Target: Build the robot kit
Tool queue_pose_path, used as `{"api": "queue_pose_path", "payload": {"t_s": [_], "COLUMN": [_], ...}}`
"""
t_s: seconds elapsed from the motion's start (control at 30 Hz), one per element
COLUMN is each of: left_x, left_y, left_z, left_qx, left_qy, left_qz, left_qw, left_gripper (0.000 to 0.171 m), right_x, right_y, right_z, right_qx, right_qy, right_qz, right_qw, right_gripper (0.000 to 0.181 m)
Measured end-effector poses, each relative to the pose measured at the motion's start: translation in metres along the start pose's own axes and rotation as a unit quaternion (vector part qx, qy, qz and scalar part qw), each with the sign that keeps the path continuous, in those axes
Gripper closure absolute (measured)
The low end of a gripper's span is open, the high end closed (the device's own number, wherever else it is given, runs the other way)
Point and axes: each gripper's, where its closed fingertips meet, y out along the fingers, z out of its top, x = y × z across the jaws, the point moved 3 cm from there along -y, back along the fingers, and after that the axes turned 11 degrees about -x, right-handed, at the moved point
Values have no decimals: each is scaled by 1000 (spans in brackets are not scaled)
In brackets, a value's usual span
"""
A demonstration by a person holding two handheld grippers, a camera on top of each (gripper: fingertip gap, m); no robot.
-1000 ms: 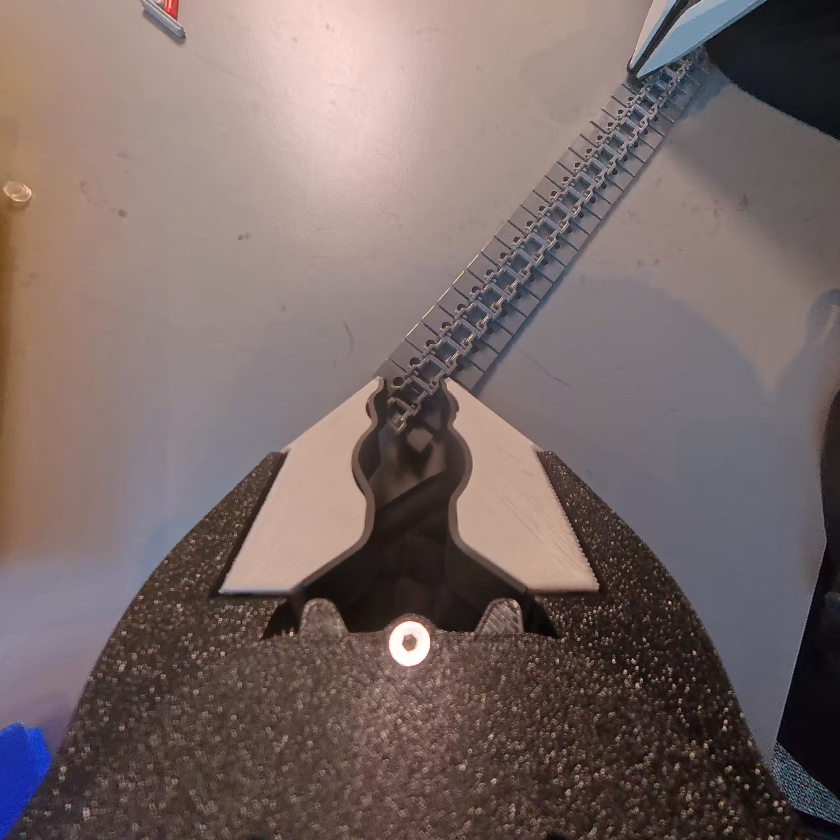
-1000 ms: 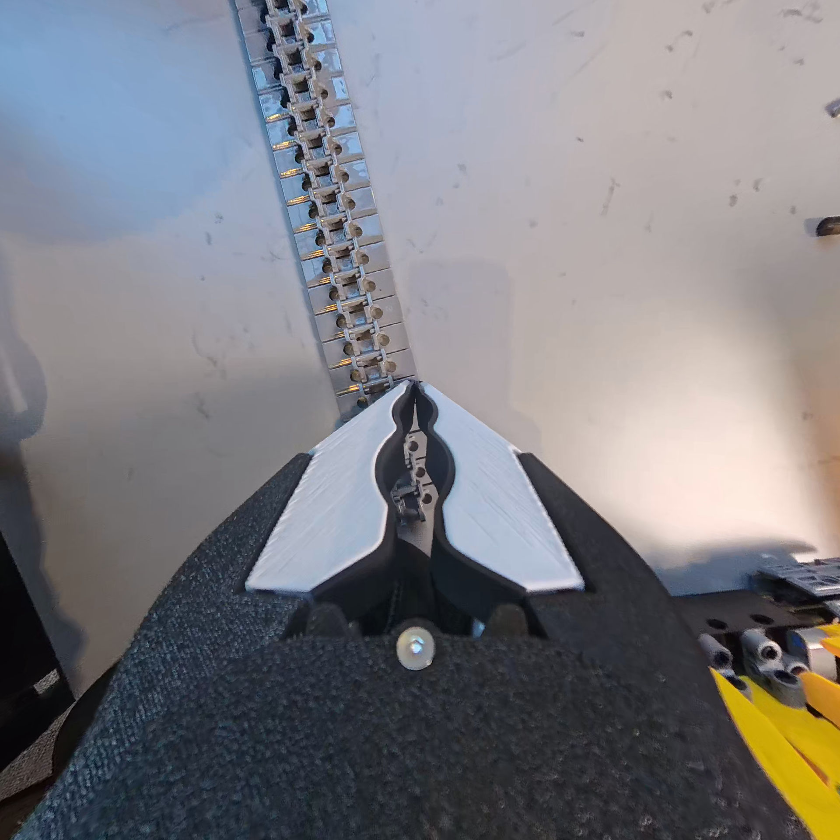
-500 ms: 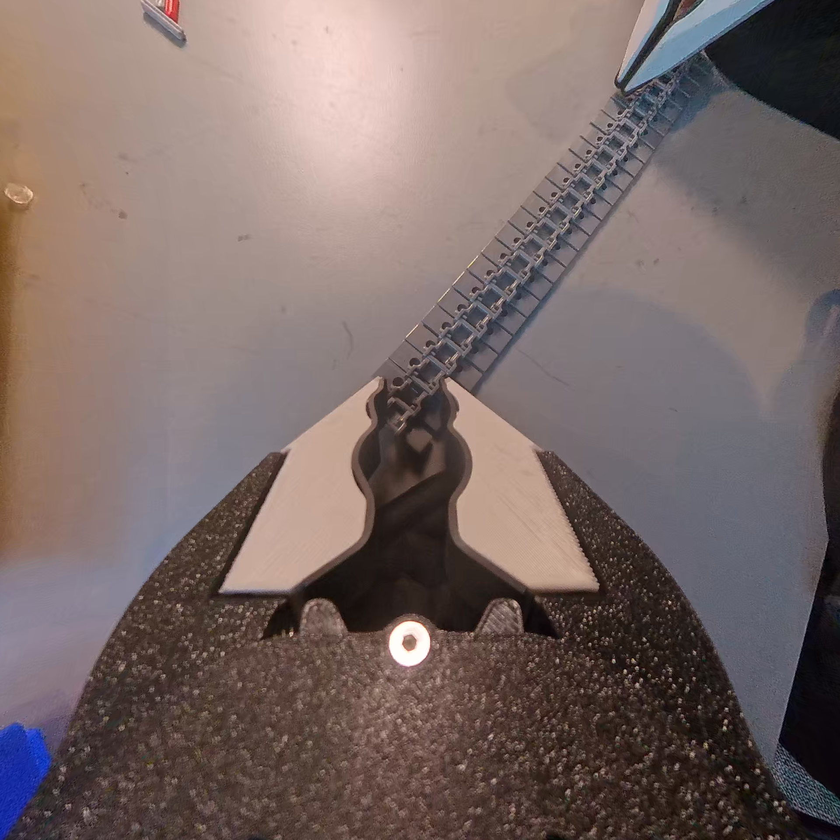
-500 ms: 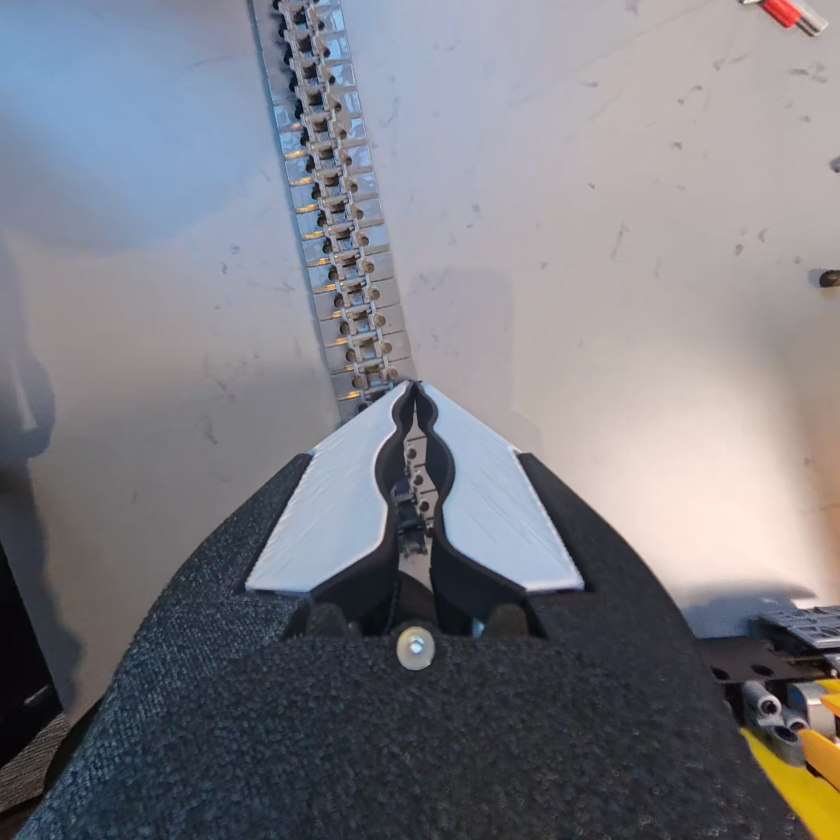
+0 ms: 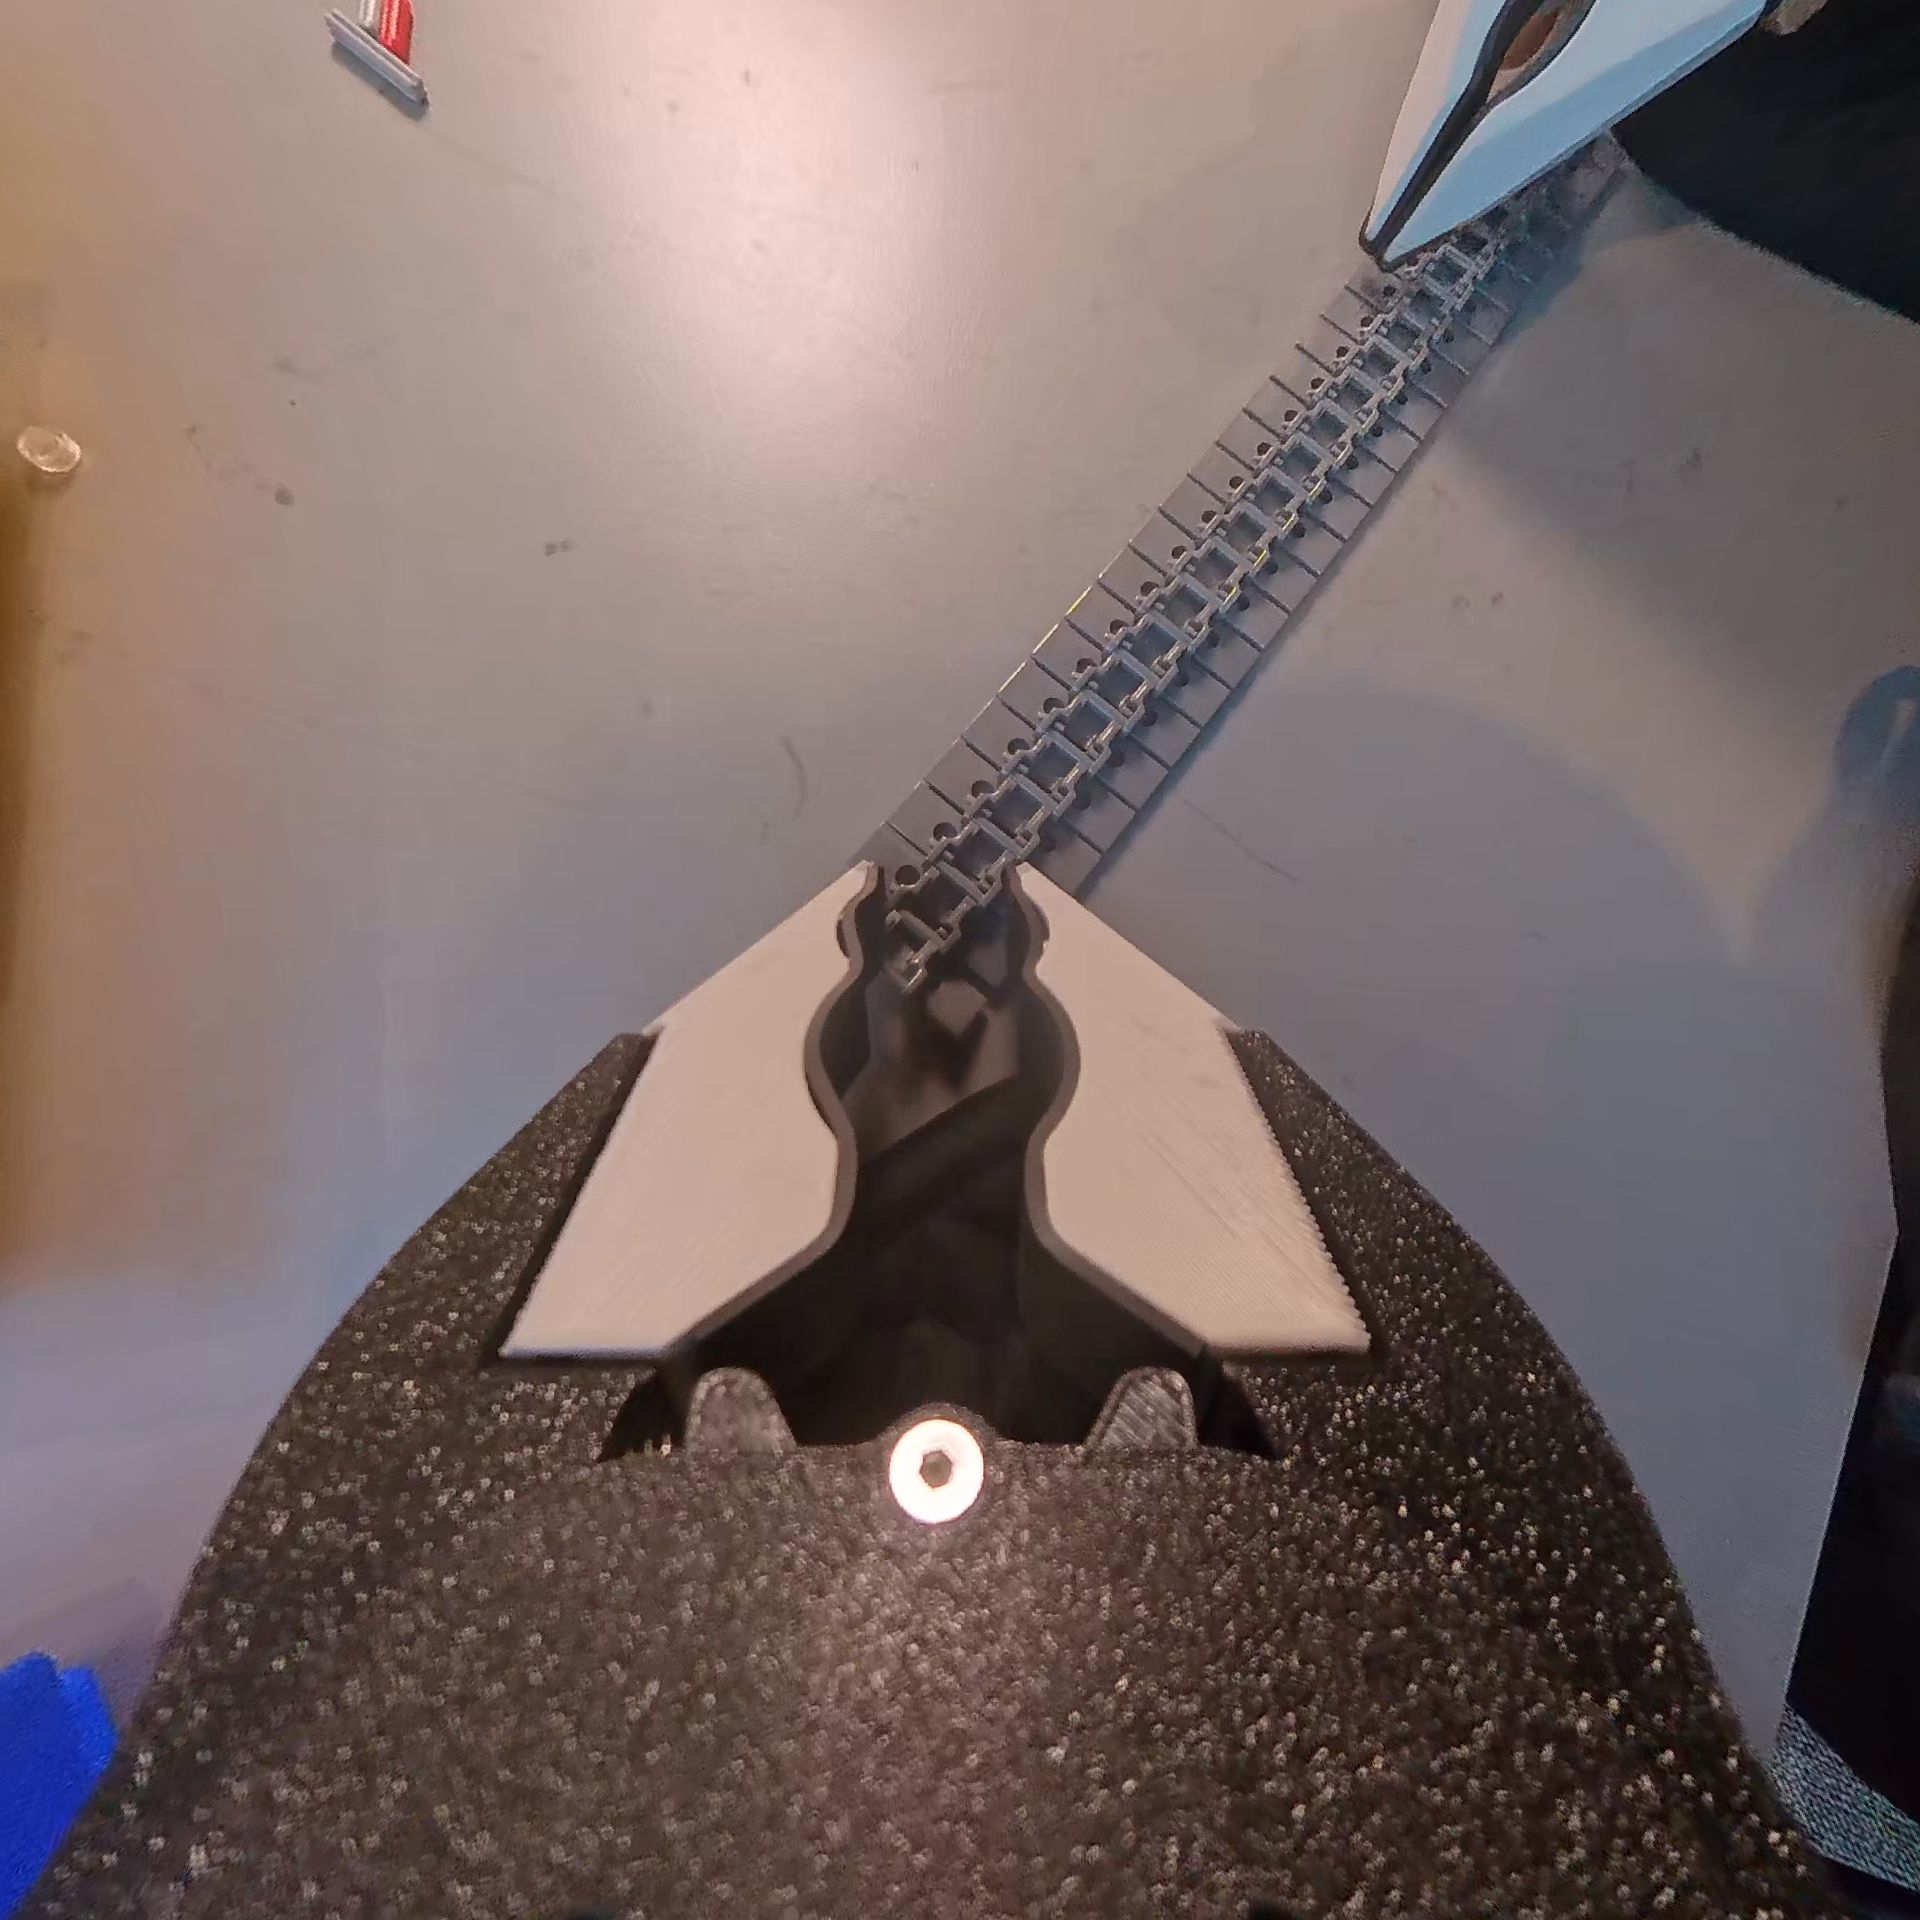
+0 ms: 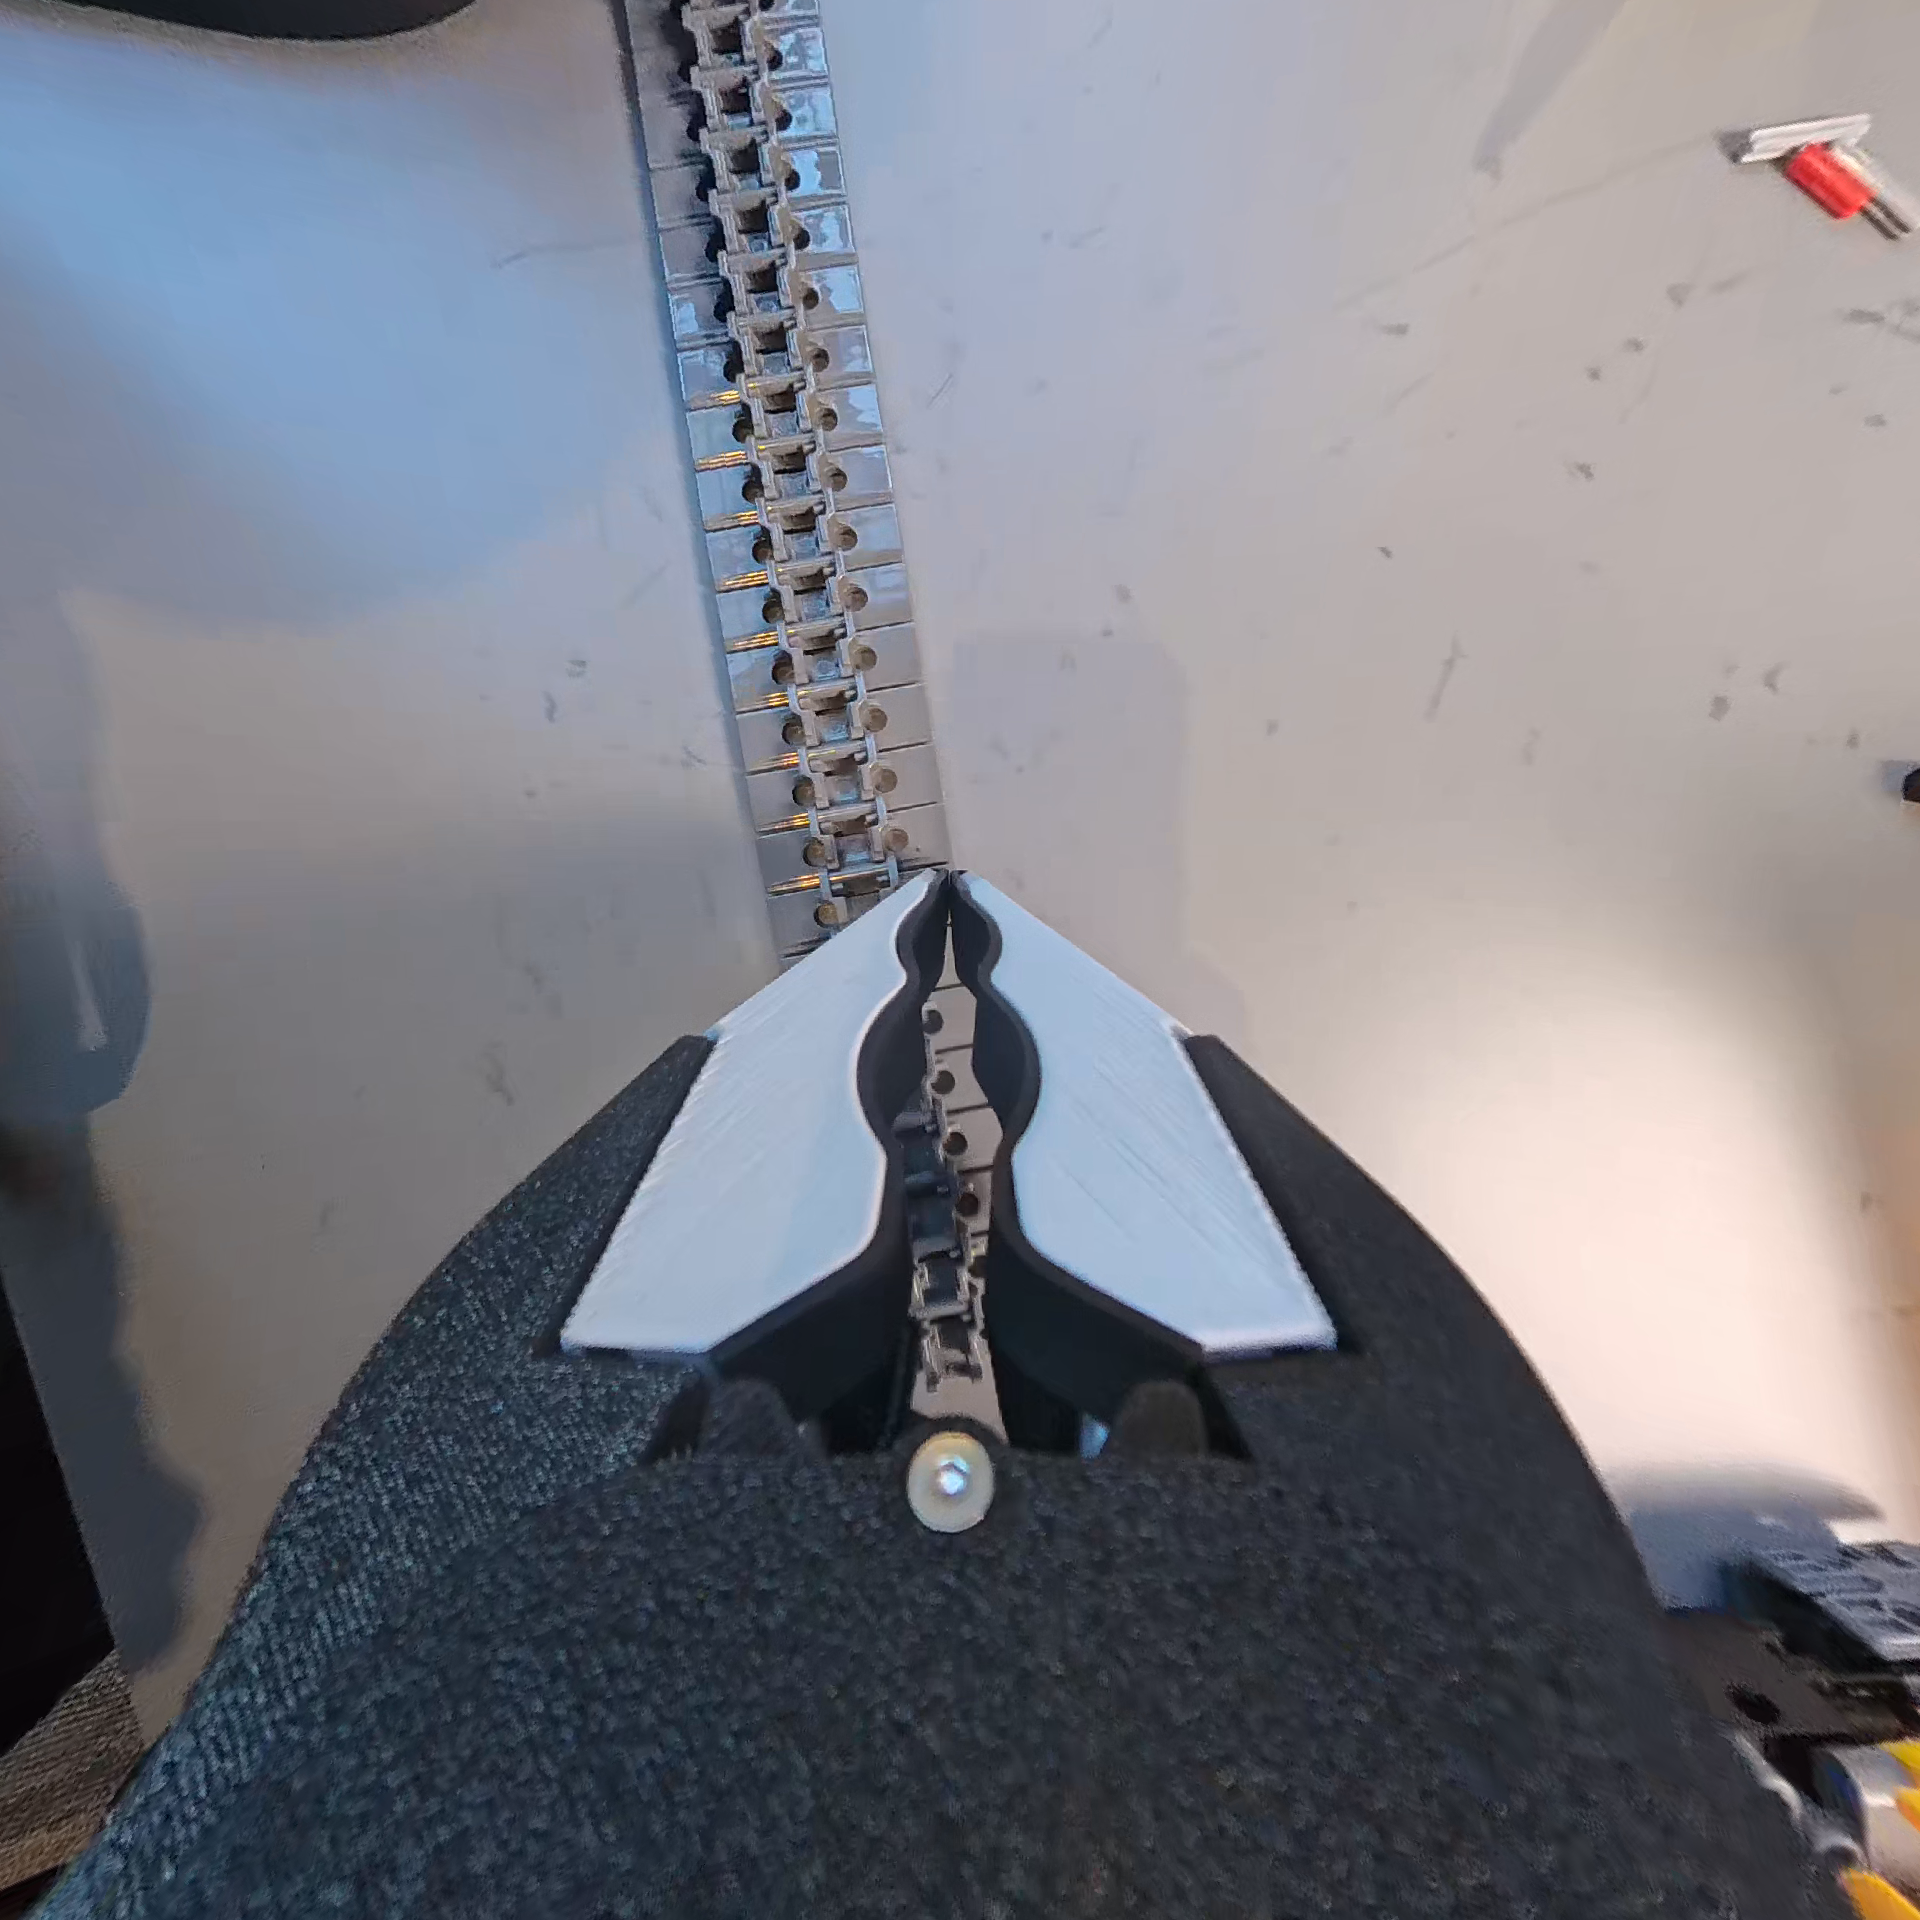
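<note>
Tautly, left gripper point(image 5: 943, 896) and right gripper point(image 6: 950, 883) clamp the grey tread chain point(image 5: 1195, 613) ends.

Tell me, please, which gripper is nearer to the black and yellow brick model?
Right. The right gripper, shut on the grey track, has the model just off its right side; the left gripper holds the track's far end, farther away.

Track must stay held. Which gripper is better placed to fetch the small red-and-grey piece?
Right, probably: the left gripper clamps the track end; the right gripper lies shut atop it, the red-and-grey piece ahead on its right.
</note>
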Motion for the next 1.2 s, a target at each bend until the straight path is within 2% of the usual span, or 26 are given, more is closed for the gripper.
{"api": "queue_pose_path", "payload": {"t_s": [1.2], "left_x": [1], "left_y": [0], "left_z": [0], "left_qx": [6], "left_qy": [6], "left_qz": [2], "left_qw": [1000], "left_gripper": [150], "right_x": [-6], "right_y": [15], "right_z": [40], "right_qx": [18], "right_qy": [-31], "right_qz": [24], "right_qw": [999], "right_gripper": [181]}}
